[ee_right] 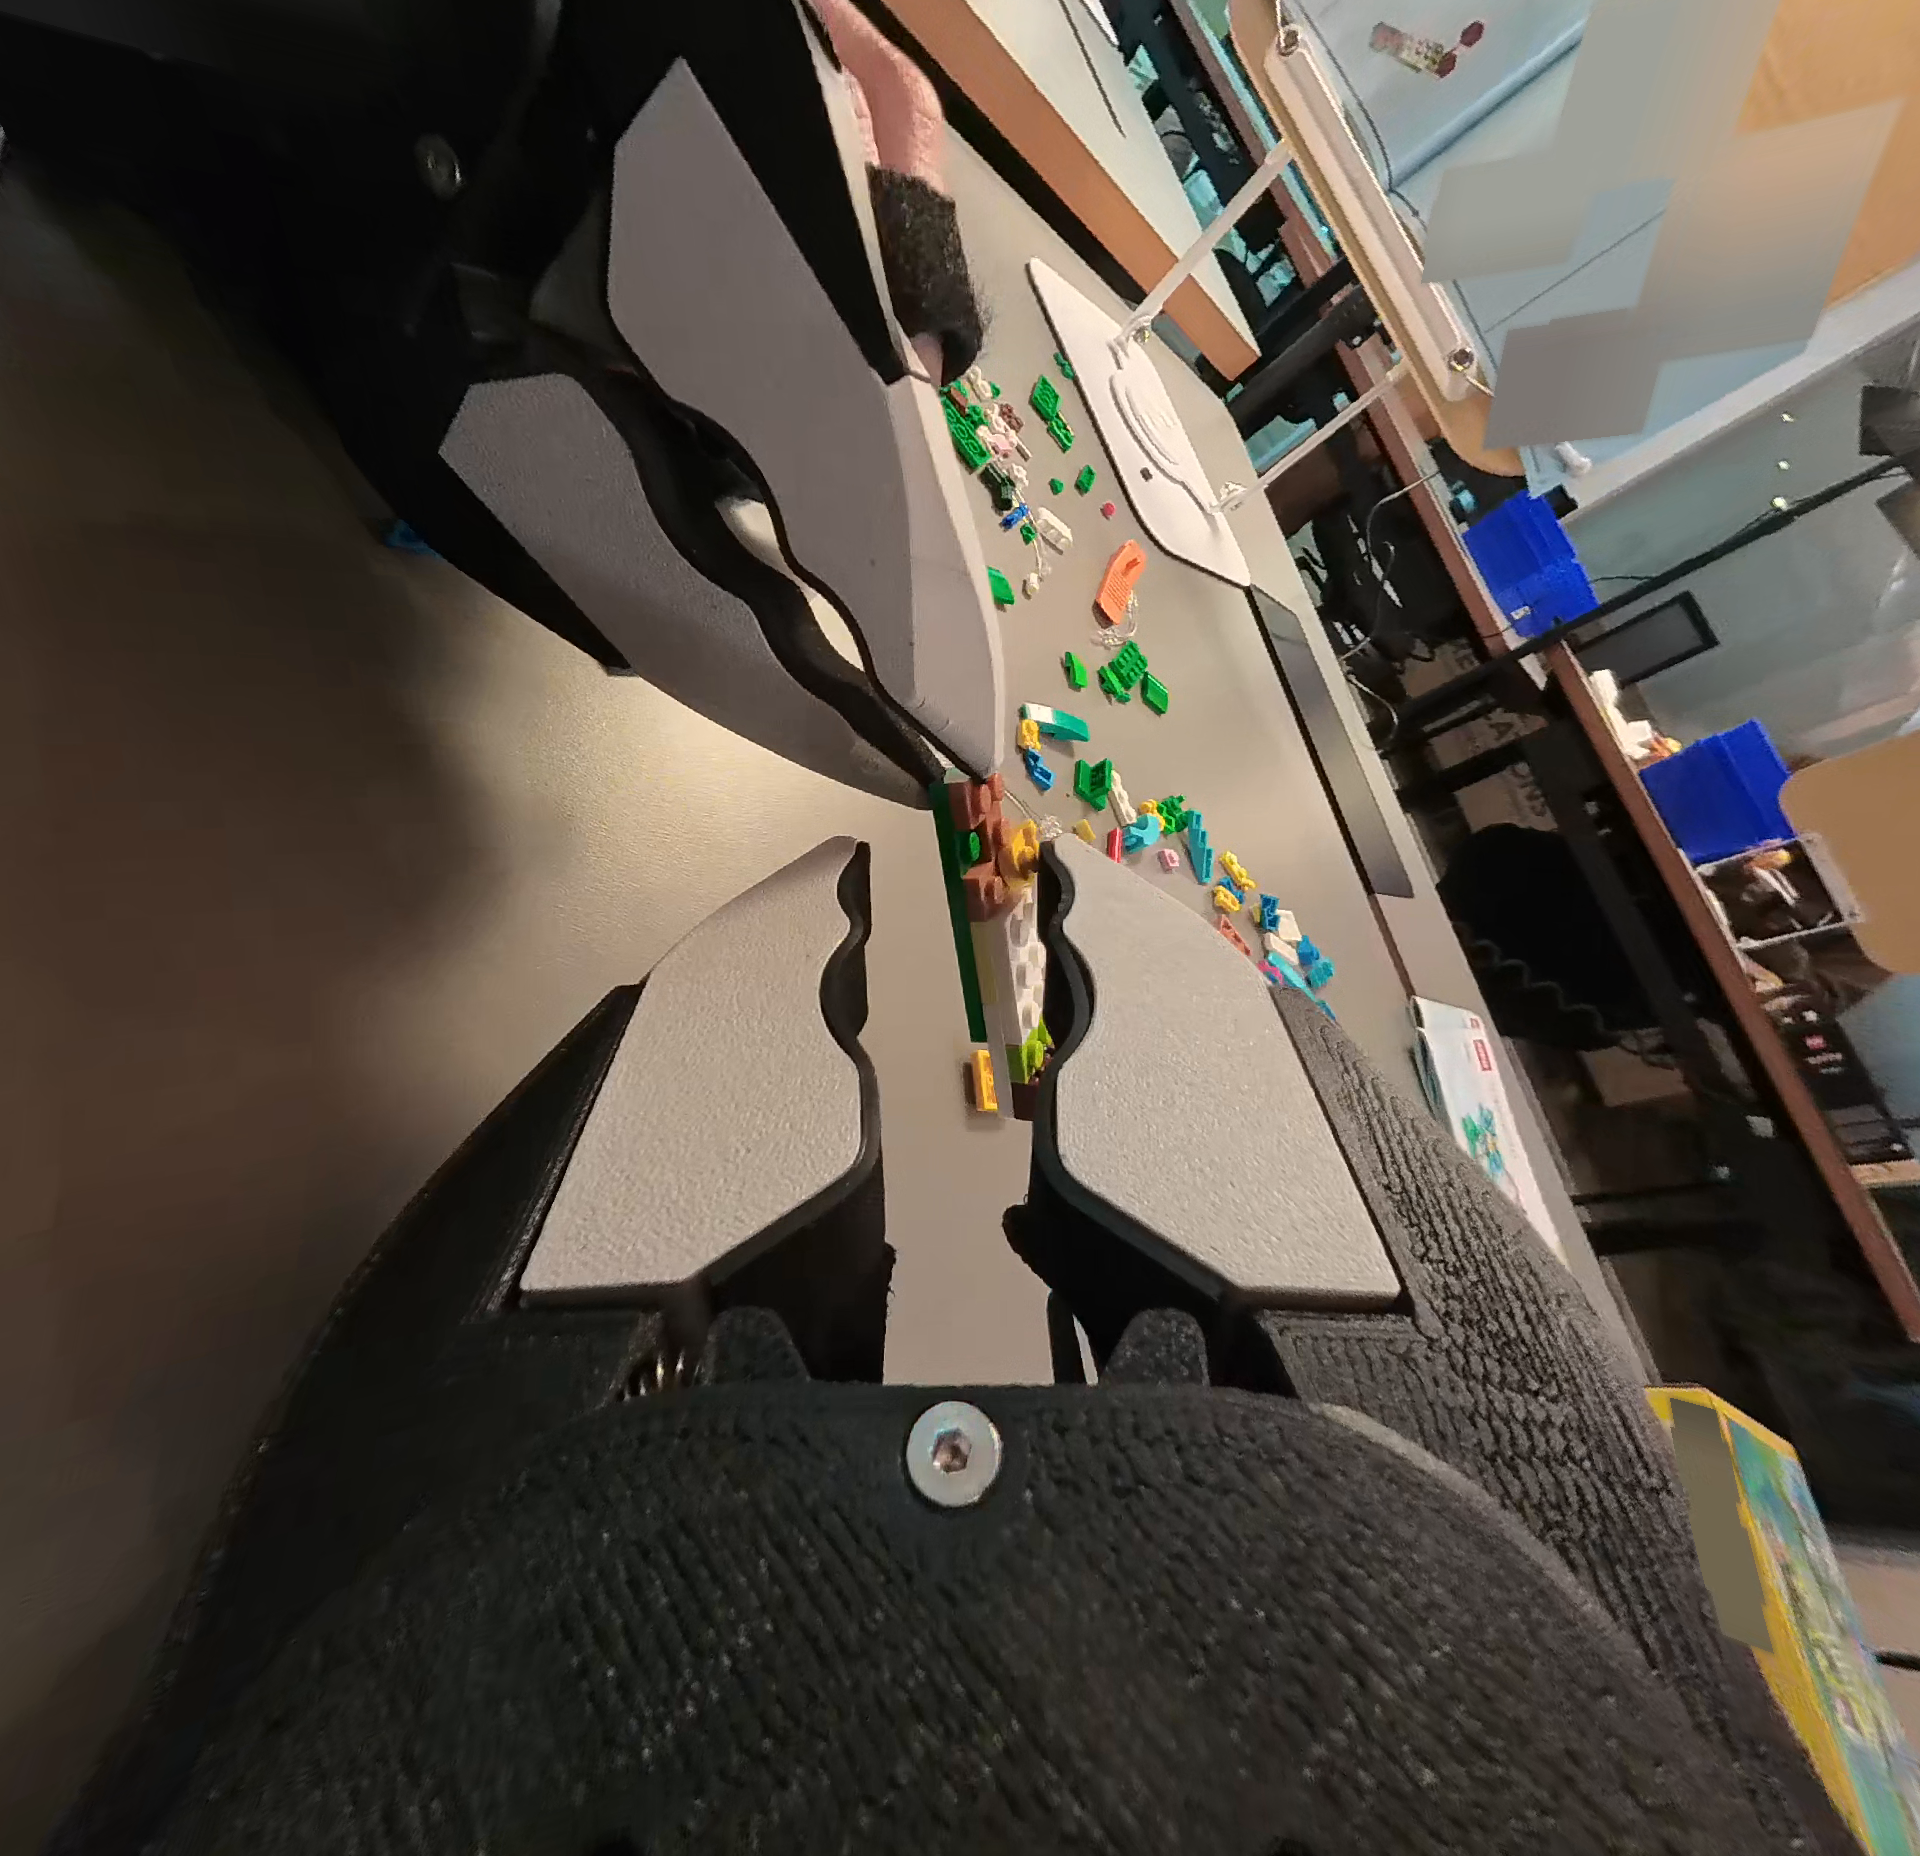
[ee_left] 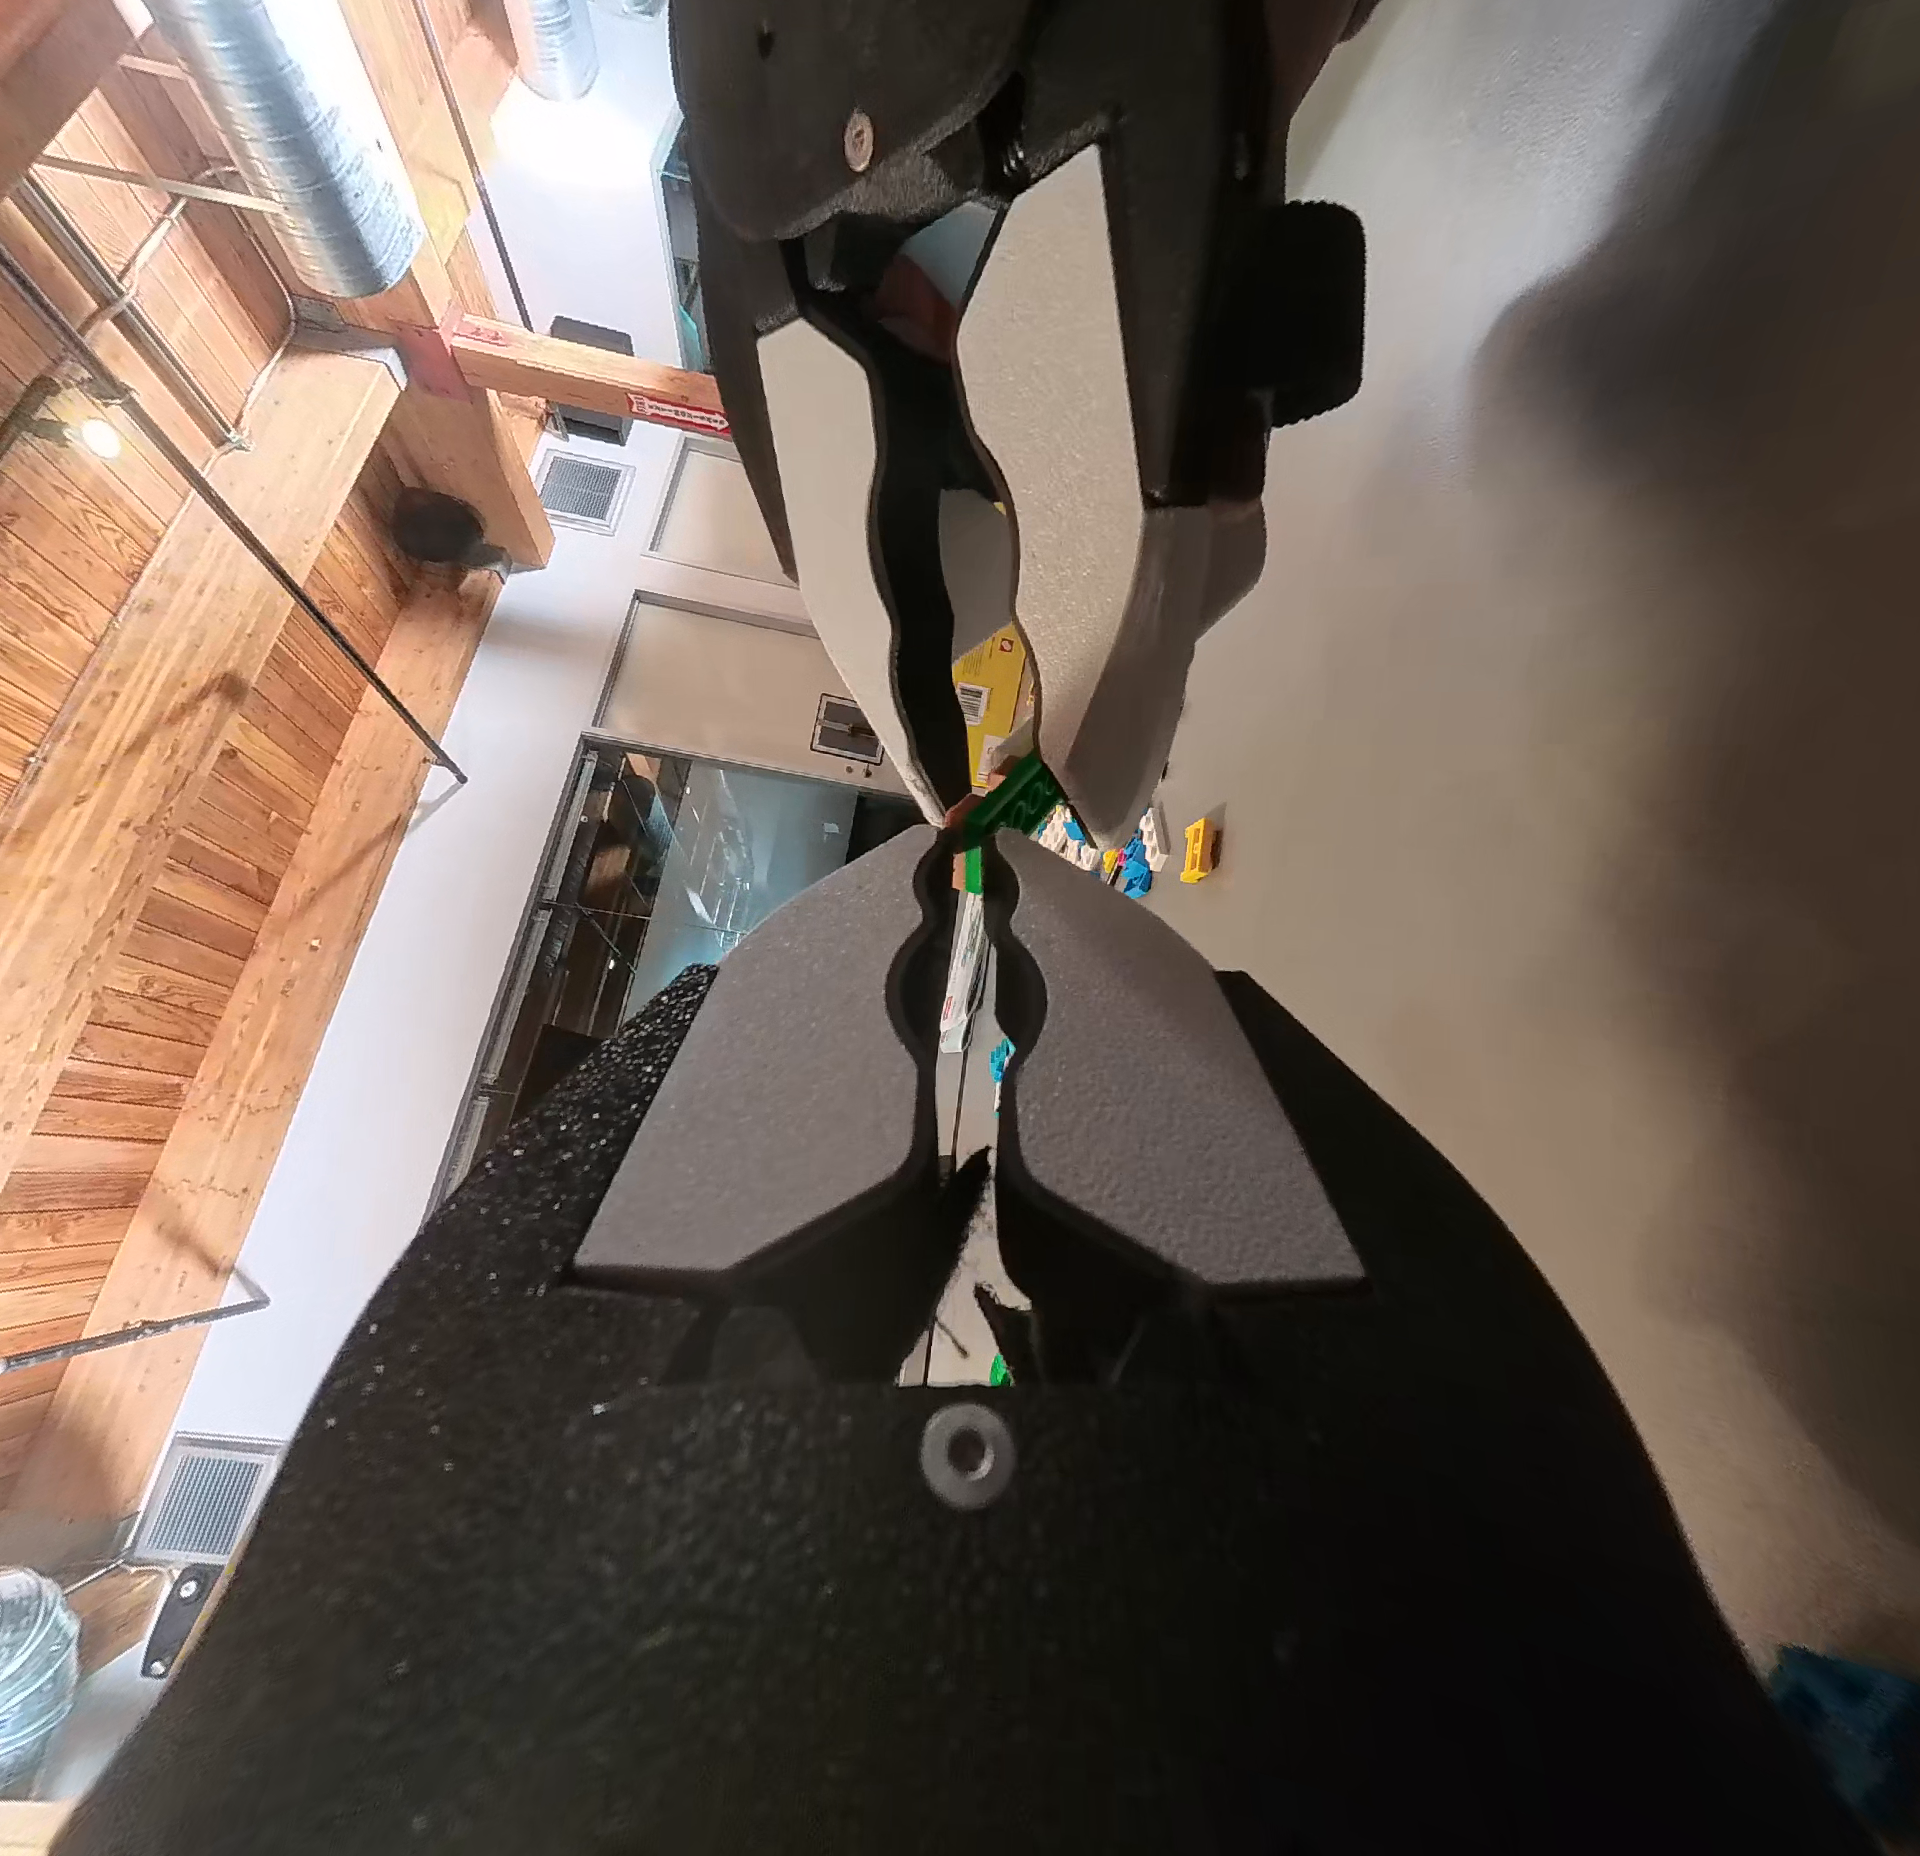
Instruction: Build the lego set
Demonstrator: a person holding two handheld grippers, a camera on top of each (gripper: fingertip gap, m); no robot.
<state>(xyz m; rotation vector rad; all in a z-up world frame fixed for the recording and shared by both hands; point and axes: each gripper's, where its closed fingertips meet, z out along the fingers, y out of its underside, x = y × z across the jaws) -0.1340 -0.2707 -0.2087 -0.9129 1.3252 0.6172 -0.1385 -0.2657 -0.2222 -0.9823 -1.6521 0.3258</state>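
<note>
Table (ee_right: 665, 871): one, grey, bearing all task items.

Right gripper (ee_right: 954, 856): fingers spread. The lego build (ee_right: 1003, 965) stands between them; its stud face lies against the right-hand finger (ee_right: 1164, 1058), while the left-hand finger is apart from its green base plate.

Left gripper (ee_left: 971, 856): fingers pressed nearly together, pinching the far end of the build at its green plate and brown bricks. It enters the right wrist view from above the build, tips meeting on that same end.

Lego build: one, held off the table on edge; it has a long green plate, white bricks, brown and orange bricks at the pinched end, and a yellow piece at the near end.

Containers: one yellow box (ee_right: 1766, 1650), near side of the build, contents not visible. Two blue bins (ee_right: 1527, 559) on shelving well beyond the build, contents not discernible.

White pad (ee_right: 1143, 435): one, beyond the build.

Booklet (ee_right: 1475, 1100): one, right of the build.

Orange tool (ee_right: 1120, 580): one, beyond the build.

Loose bricks (ee_right: 1127, 668): green, blue, white, yellow and pink, scattered beyond the build; too many and too small to count.
</note>
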